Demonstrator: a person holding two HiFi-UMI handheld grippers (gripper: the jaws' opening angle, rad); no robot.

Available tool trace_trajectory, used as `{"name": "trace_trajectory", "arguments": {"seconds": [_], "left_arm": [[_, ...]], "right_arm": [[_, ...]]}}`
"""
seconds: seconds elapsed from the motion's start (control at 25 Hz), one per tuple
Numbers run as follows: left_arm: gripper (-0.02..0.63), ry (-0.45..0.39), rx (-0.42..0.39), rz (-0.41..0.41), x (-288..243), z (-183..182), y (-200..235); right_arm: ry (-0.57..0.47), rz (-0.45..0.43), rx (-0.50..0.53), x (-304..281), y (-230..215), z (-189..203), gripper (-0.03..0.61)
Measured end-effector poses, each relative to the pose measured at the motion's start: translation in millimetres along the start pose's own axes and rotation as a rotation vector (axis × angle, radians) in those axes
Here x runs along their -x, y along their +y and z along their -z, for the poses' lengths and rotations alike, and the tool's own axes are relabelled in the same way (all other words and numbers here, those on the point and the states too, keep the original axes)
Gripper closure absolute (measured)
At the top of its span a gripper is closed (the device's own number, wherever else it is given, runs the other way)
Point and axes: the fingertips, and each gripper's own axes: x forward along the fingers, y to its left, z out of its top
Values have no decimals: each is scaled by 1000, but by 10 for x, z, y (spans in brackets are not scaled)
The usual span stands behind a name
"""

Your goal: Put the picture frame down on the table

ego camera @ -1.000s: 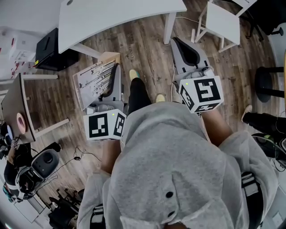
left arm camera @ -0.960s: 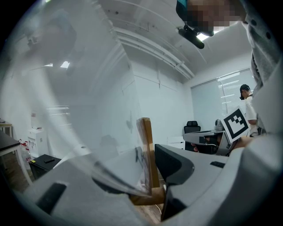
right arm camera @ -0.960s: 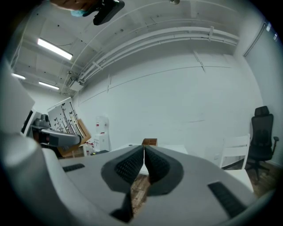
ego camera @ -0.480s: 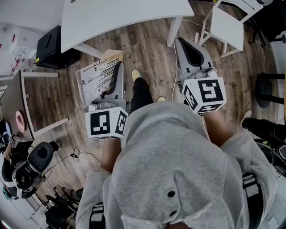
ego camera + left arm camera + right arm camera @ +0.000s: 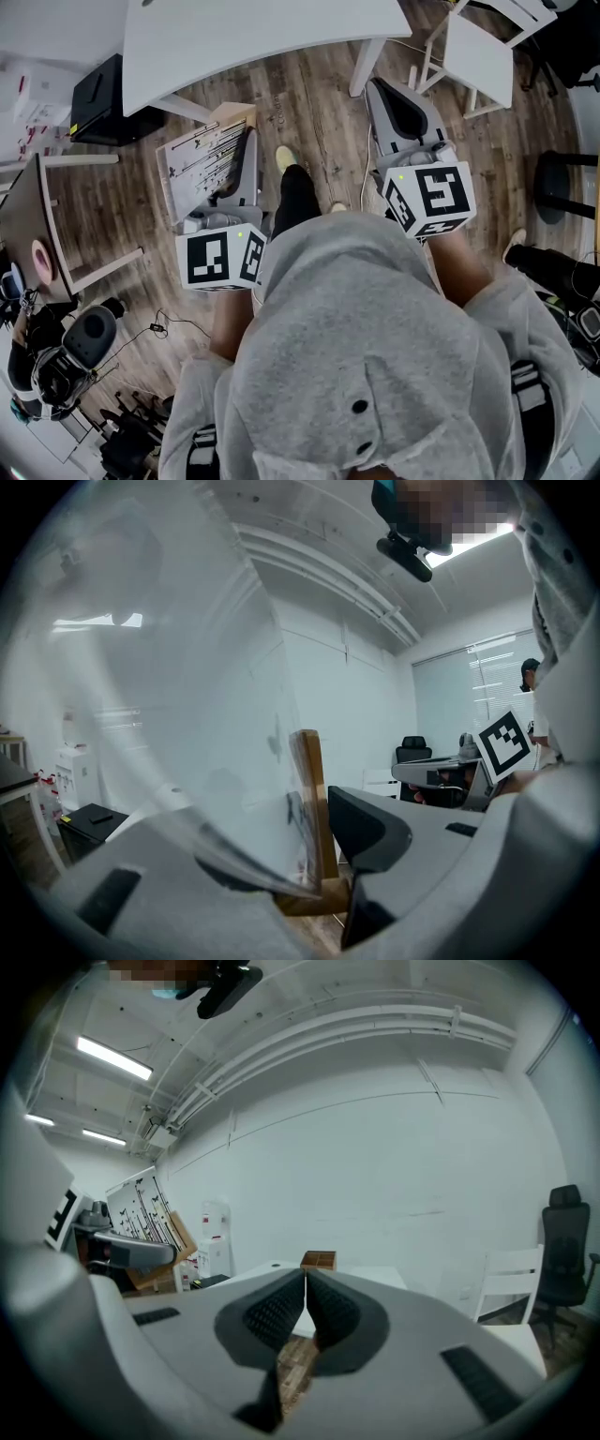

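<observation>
The picture frame (image 5: 199, 161) has a light wooden border and a white print with thin black lines. It hangs upright above the wood floor, with my left gripper (image 5: 246, 142) shut on its lower right edge. In the left gripper view the glass fills the left side and the wooden border (image 5: 310, 803) stands pinched between the jaws of the left gripper (image 5: 314, 860). The right gripper (image 5: 382, 91) is held level to the right, shut and with nothing in it; its ribbed pads meet (image 5: 306, 1303). The white table (image 5: 262, 37) lies just ahead of both grippers.
A small wooden box (image 5: 319, 1260) sits on the white table. A white chair (image 5: 476, 52) stands at the right, a black box (image 5: 94, 94) at the left under the table's end, and a dark side table (image 5: 33, 220) further left. Cables and gear lie on the floor at the lower left.
Both grippers and the frame have moved forward, closer to the white table. The grip on the frame is unchanged.
</observation>
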Motion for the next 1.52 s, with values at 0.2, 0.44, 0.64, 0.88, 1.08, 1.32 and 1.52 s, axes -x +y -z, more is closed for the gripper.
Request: {"name": "trace_trajectory", "arguments": {"seconds": [0.2, 0.44, 0.64, 0.88, 1.08, 1.32, 1.52], "left_arm": [[422, 13, 7, 6, -204, 8, 95], [422, 27, 13, 19, -470, -39, 269], [422, 38, 20, 23, -697, -58, 490], [422, 37, 39, 22, -928, -63, 753], [422, 34, 51, 18, -1113, -108, 982], [422, 48, 56, 5, -1271, -134, 1272], [422, 53, 60, 6, -1396, -165, 1477]], "right_arm": [[12, 1, -4, -215, -77, 3, 552], [28, 6, -14, -535, -105, -28, 552], [40, 12, -22, -839, -119, -47, 552], [58, 17, -10, -1162, -112, -78, 552], [69, 20, -6, -1449, -99, -143, 552], [81, 9, -10, -1783, -11, -186, 552], [88, 11, -8, -2026, 23, -219, 552]]}}
